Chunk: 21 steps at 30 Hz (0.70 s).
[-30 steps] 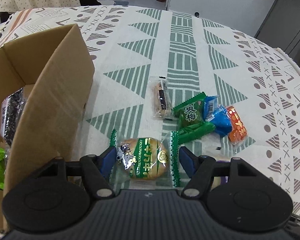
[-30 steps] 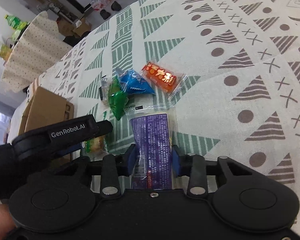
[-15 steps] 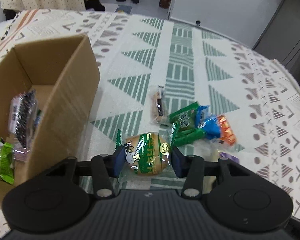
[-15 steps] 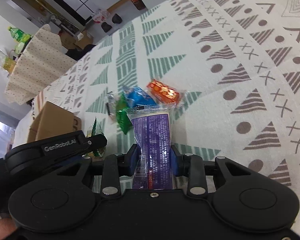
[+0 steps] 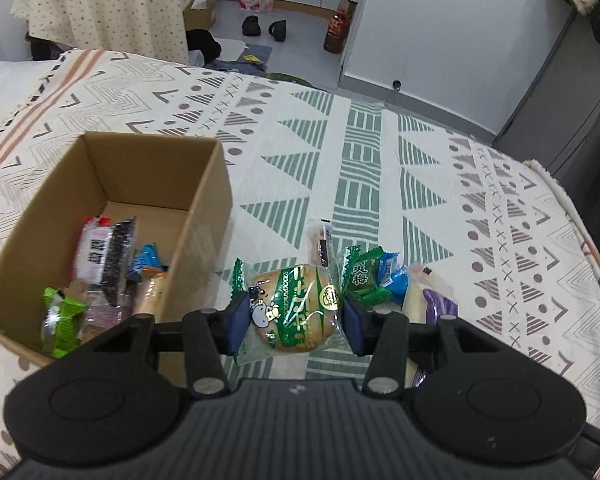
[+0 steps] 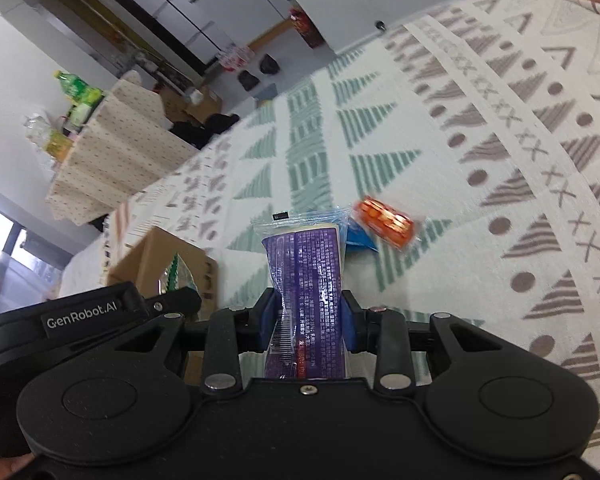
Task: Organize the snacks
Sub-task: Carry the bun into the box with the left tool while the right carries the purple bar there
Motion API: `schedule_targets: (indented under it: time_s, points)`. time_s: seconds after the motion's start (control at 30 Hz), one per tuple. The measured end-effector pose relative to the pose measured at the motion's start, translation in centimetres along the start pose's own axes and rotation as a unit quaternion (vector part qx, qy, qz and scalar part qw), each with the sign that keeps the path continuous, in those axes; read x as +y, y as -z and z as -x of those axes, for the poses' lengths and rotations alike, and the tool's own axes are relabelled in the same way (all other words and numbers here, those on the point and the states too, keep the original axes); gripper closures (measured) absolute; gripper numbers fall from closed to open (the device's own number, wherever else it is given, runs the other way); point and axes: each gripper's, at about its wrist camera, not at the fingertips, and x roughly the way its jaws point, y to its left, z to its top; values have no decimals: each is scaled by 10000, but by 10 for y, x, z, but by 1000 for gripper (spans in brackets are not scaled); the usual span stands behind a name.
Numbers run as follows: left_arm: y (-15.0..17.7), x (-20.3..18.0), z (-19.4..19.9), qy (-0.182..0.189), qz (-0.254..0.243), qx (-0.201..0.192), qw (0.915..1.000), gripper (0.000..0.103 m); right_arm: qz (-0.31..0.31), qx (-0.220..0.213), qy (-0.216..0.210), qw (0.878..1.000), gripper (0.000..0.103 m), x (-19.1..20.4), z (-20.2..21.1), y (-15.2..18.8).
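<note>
L gripper clamped on bun packet, pads at its sides, lifted clear of tablecloth; prob. so as to carry over box wall. R gripper pinched purple packet upright, also raised. Cardboard box sat far-left of bun, open top; held white-black packet, green packet, blue bit, others unclear. Remaining loose on cloth: green, blue, orange packets.
</note>
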Motion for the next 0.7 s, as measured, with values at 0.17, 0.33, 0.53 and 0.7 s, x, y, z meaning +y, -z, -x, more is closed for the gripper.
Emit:
schedule_targets:
  time_s: [0.17, 0.33, 0.53, 0.7]
  points:
    - [-8, 11, 26, -69, 83, -238, 9997, 55, 140, -226, -329, 9991, 71, 11, 6, -1]
    - [-15, 22, 43, -142, 183, -405, 9989, 55, 256, -404, -535, 9974, 71, 24, 10, -2]
    - [-15, 39, 53, -253, 320, -489, 9980, 55, 328, -553, -722, 9953, 71, 38, 13, -2]
    - [-13, 54, 59, -348, 409, -523, 9972, 55, 426, -605, -815, 9939, 71, 50, 13, 0]
